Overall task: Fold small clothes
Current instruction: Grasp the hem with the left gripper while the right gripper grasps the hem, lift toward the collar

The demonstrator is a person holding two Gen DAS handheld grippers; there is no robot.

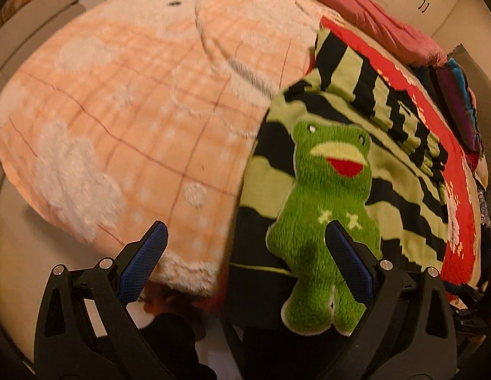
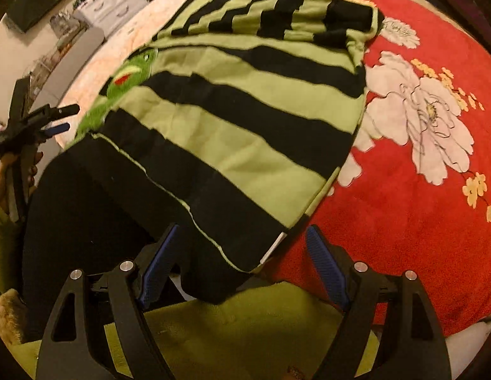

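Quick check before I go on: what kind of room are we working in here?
Most likely a bedroom. The striped top lies on a bed spread with a red floral blanket and a peach fleece blanket; a white drawer unit stands behind.

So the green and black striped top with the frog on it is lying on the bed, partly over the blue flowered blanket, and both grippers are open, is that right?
Not quite: the flowered blanket is red, not blue, as the right wrist view shows. The rest holds: the striped top with the frog lies on the bed, partly over that blanket, and the left gripper and right gripper are both open.
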